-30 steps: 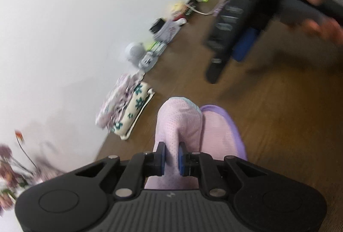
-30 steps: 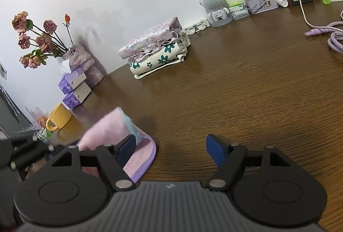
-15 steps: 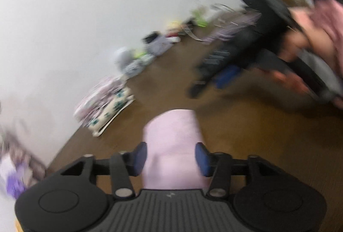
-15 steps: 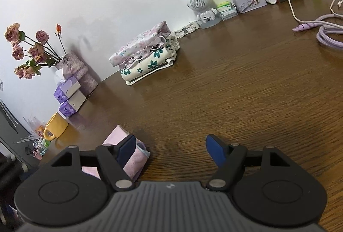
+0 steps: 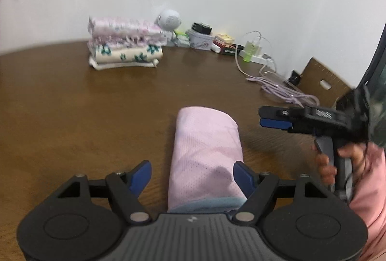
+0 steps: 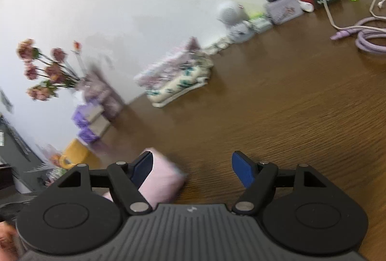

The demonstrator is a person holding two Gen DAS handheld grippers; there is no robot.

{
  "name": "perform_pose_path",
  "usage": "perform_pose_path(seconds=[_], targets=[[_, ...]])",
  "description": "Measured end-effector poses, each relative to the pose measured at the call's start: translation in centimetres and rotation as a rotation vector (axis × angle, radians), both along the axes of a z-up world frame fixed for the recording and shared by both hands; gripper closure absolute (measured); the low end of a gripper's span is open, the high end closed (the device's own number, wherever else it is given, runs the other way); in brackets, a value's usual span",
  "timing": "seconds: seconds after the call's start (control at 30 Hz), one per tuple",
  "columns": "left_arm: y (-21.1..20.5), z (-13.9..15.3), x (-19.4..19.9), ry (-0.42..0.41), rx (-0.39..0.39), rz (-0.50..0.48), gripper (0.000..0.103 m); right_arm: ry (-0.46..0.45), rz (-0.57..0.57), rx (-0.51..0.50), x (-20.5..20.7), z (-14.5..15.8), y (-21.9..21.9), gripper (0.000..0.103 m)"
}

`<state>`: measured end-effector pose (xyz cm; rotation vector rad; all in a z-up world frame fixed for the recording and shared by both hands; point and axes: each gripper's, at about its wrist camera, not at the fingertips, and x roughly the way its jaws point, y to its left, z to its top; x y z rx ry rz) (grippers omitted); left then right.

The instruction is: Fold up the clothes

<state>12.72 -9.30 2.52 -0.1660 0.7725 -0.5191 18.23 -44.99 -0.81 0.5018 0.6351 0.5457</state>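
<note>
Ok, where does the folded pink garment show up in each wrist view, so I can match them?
Left wrist: the folded pink garment lies low in the centre on the table, between the open left gripper's fingers.
Right wrist: it sits at lower left, partly behind that gripper's left finger, blurred.
Shared landmark: the stack of floral folded clothes against the wall.

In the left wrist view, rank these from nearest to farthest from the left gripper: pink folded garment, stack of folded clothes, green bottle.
From the left gripper:
1. Pink folded garment, lying between its open jaws.
2. Stack of folded clothes, far left, near the wall.
3. Green bottle, far right, by the wall; only slightly beyond the stack.
</note>
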Motion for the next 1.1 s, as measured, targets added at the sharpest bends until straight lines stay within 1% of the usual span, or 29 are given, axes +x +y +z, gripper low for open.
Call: perform_pose_path(seconds=[0.07, 0.1, 0.17, 0.2, 0.27, 0.37, 0.43, 0.53, 0.63, 0.7, 0.77, 0.8, 0.87, 0.93, 0.97, 1.0, 1.03, 1.07, 1.1], targets=[[0.1, -0.9, 0.8, 0.037, -0.023, -0.027, 0.031, -0.013, 0.005, 0.018, -1.6, 0.4, 1.1, 0.029], [0.2, -1.3, 1.1, 0.055, -0.031, -0.042, 0.033, -0.003, 0.006, 0.019, -2.2, 0.3, 1.7, 0.029], [0.0, -2.1, 1.6, 0.083, -0.036, -0.072, 0.044, 0.018, 0.009, 0.023, -3.5, 0.1, 3.0, 0.029], [-0.3, -2.4, 1.7, 0.092, -0.026, -0.088, 0.052, 0.028, 0.010, 0.025, -4.2, 0.0, 3.7, 0.029], [-0.4, -2.6, 1.6, 0.087, -0.011, -0.109, 0.053, 0.039, 0.006, 0.006, -5.4, -0.1, 4.9, 0.029], [0.2, -2.4, 1.2, 0.075, -0.033, -0.140, 0.054, 0.058, -0.028, -0.038, -6.8, -0.5, 6.4, 0.030], [0.8, -2.3, 1.1, 0.072, -0.052, -0.152, 0.045, 0.075, -0.044, -0.039, -7.5, -0.6, 7.0, 0.030], [2.2, -1.7, 0.1, 0.031, -0.067, -0.185, 0.044, 0.053, -0.052, -0.076, -9.4, 0.0, 8.2, 0.030], [3.2, -1.3, -1.1, -0.014, -0.051, -0.259, 0.044, 0.018, -0.029, -0.183, -11.8, 0.5, 10.5, 0.030], [3.1, -1.1, -2.0, -0.058, -0.002, -0.311, 0.044, 0.005, -0.024, -0.243, -12.7, 0.7, 12.1, 0.031], [2.6, -1.2, -2.8, -0.107, 0.065, -0.337, 0.044, -0.008, -0.039, -0.307, -13.2, 0.7, 13.7, 0.043], [2.2, -1.3, -3.2, -0.137, 0.099, -0.347, 0.045, -0.009, -0.057, -0.337, -13.2, 0.6, 14.3, 0.046], [1.4, -1.8, -3.6, -0.179, 0.161, -0.352, 0.046, 0.000, -0.093, -0.385, -13.0, 0.3, 15.4, 0.064], [0.7, -2.3, -3.8, -0.204, 0.204, -0.355, 0.053, 0.005, -0.131, -0.432, -12.8, 0.0, 16.4, 0.068], [0.4, -2.5, -3.8, -0.215, 0.225, -0.347, 0.055, 0.000, -0.149, -0.448, -12.9, -0.1, 16.7, 0.071], [0.1, -2.8, -3.9, -0.226, 0.247, -0.335, 0.061, -0.004, -0.163, -0.458, -13.1, -0.1, 17.0, 0.074], [-0.2, -3.0, -4.0, -0.234, 0.261, -0.327, 0.074, -0.007, -0.176, -0.461, -13.2, -0.1, 17.1, 0.081], [-0.3, -3.1, -3.9, -0.236, 0.270, -0.317, 0.082, -0.010, -0.187, -0.464, -13.4, -0.1, 17.1, 0.086], [-0.5, -3.1, -3.9, -0.233, 0.273, -0.304, 0.090, -0.014, -0.195, -0.467, -13.5, -0.1, 17.1, 0.087]])
